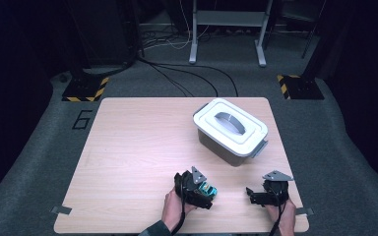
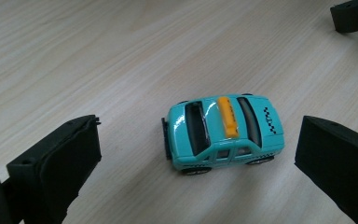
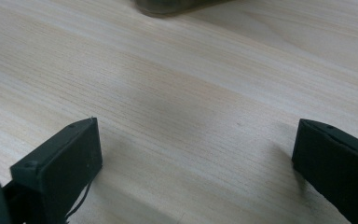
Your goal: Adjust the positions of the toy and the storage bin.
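A small turquoise toy taxi (image 2: 223,133) with an orange roof sign stands on its wheels on the wooden table. My left gripper (image 2: 196,163) is open, its two black jaws wide apart on either side of the car without touching it. In the high view the taxi (image 1: 209,189) peeks out from under the left gripper (image 1: 207,192) near the table's front edge. My right gripper (image 1: 250,193) rests low over the table to the right of it. The right gripper (image 3: 196,161) is open with bare wood between its jaws.
A grey storage box with a white lid and grey handle (image 1: 230,129) sits at the table's back right; its base (image 3: 168,5) shows at the top of the right gripper view. A tip of the right gripper (image 2: 354,14) lies beyond the taxi. The table's front edge (image 1: 177,231) is close.
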A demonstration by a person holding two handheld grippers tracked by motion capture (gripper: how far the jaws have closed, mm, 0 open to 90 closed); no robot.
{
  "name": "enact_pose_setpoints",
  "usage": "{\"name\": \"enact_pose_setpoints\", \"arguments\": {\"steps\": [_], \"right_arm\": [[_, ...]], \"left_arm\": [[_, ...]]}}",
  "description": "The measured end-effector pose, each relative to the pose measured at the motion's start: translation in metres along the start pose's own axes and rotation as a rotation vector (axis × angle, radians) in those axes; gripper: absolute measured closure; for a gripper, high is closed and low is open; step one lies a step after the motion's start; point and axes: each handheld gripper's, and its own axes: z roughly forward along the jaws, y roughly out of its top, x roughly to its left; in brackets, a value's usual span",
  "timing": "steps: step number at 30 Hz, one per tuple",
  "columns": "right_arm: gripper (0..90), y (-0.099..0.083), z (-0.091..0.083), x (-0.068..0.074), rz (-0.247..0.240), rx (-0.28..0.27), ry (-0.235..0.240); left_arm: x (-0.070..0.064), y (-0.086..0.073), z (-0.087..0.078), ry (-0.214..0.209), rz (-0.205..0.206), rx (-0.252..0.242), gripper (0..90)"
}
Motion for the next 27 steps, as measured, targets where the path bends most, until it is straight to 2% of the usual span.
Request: {"name": "enact_pose_setpoints", "arguments": {"steps": [12,15,17,22,27], "right_arm": [[0.8,0.000,0.000,0.000,0.000,-0.001,0.002],[0.8,0.000,0.000,0.000,0.001,-0.001,0.004],[0.8,0.000,0.000,0.000,0.000,0.000,0.000],[0.8,0.000,0.000,0.000,0.002,-0.001,0.004],[0.8,0.000,0.000,0.000,0.000,0.000,0.001]], "left_arm": [[-0.015,-0.003,0.016,0.018,0.009,0.007,0.4],[-0.018,-0.004,0.018,0.030,0.011,-0.001,4.7],[-0.018,-0.005,0.020,0.026,0.002,-0.008,13.0],[-0.018,-0.007,0.021,0.029,0.002,-0.015,22.0],[-0.017,-0.008,0.021,0.015,0.001,-0.019,22.8]]}}
